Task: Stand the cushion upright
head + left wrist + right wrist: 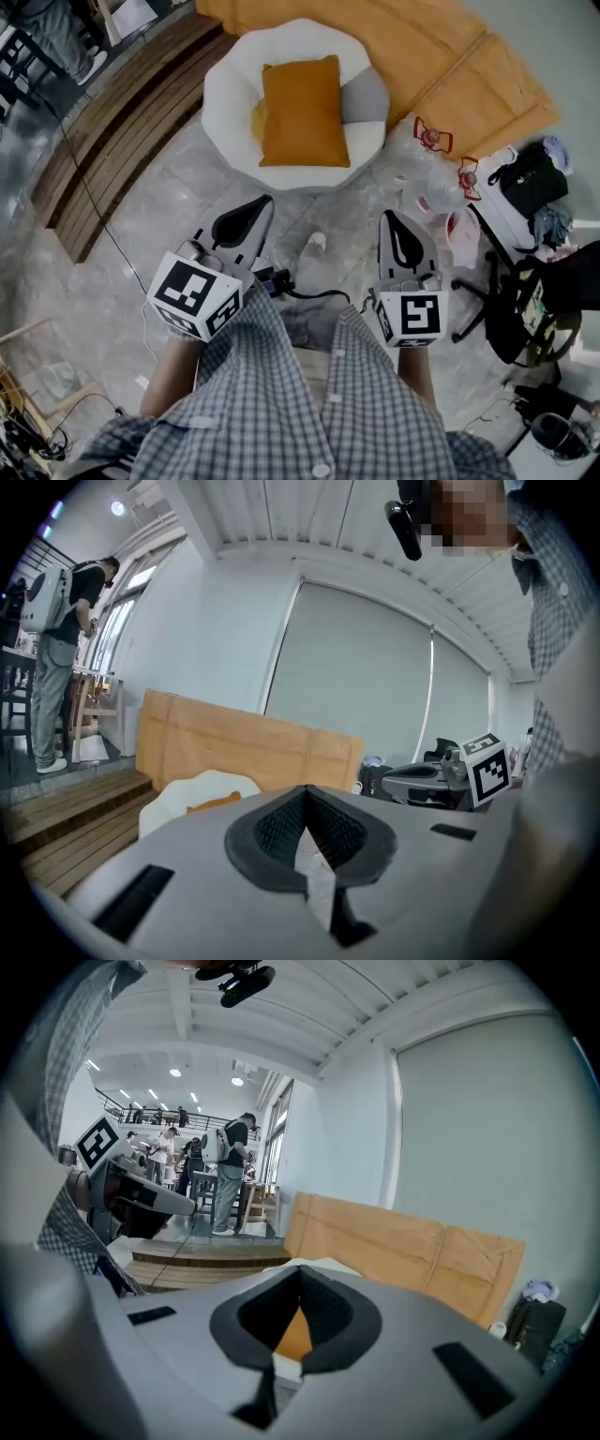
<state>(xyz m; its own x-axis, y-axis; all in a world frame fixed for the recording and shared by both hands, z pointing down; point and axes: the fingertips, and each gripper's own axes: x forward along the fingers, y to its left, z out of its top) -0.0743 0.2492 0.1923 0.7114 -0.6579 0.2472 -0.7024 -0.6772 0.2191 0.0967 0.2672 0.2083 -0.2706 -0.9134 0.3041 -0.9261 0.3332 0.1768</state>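
Observation:
An orange cushion (300,111) lies flat on a round white padded seat (225,94), with a grey cushion (368,96) poking out from under its right side. Both grippers hang over the floor short of the seat, pointing toward it. My left gripper (262,203) is shut and holds nothing. My right gripper (393,217) is likewise shut and empty. In the left gripper view a sliver of the cushion (212,803) shows on the seat beyond the gripper (306,791). In the right gripper view the cushion (294,1332) shows beyond the gripper (300,1271).
A large cardboard sheet (459,66) lies behind the seat. A wooden platform (122,122) runs along the left. Plastic bags (436,178), a black bag (530,178) and a chair base (487,281) crowd the right. A cable (309,293) crosses the floor by my feet. People stand on the platform (225,1180).

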